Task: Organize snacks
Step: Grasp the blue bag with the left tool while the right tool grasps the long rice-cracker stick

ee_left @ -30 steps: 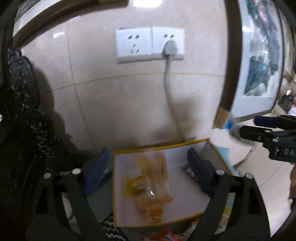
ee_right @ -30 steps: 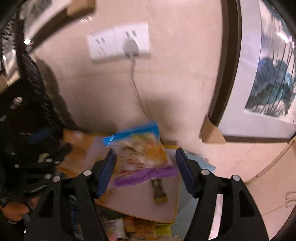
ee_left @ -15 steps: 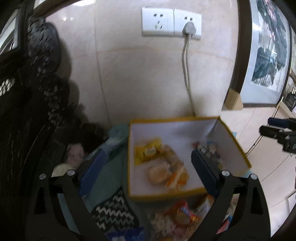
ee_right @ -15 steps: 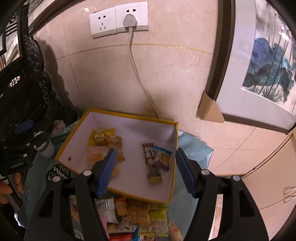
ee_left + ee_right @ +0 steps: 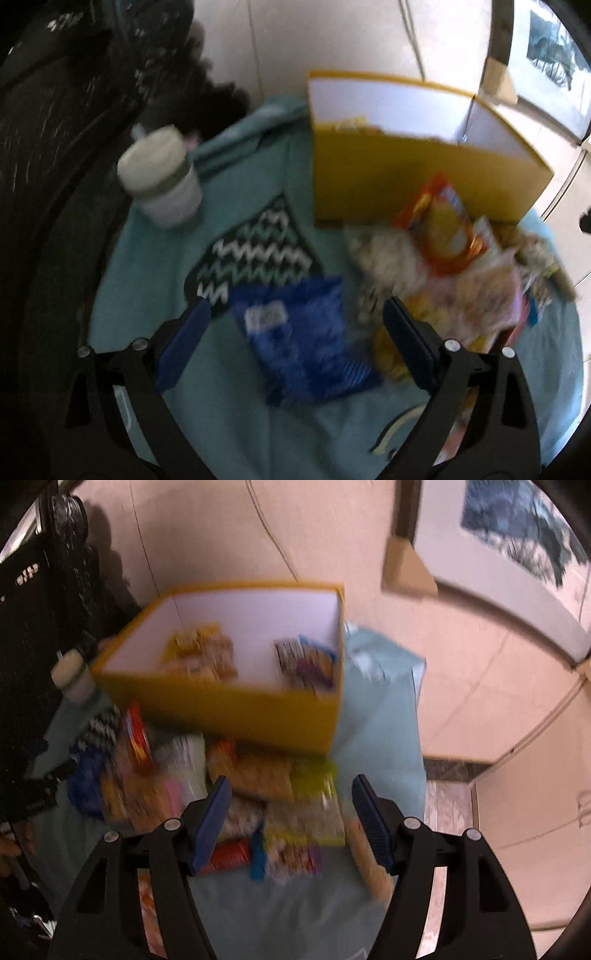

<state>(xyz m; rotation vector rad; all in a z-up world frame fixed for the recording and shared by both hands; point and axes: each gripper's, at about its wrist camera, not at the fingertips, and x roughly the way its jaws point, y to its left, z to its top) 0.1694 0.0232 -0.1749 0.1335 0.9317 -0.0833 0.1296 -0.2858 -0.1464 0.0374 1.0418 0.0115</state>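
Observation:
A yellow box [image 5: 406,184] with a white inside stands on a teal cloth by the wall; it also shows in the right wrist view [image 5: 236,709] with several snack packets lying in it. A heap of loose snack packets [image 5: 454,273] lies in front of the box. My left gripper [image 5: 295,332] is open above a blue packet [image 5: 299,336] that lies between its fingers' line. My right gripper [image 5: 291,805] is open and empty above the heap [image 5: 258,797], over a yellow-green packet [image 5: 306,812].
A white lidded cup [image 5: 162,184] stands on the cloth to the left of the box. A dark carved chair [image 5: 40,602] fills the left side. A framed picture [image 5: 517,542] leans on the wall to the right. A cable [image 5: 273,539] runs down the wall.
Both grippers have tilted down from the box and wall toward the snack heap on the cloth. The right gripper let its packet drop into the box a second ago and stays empty.

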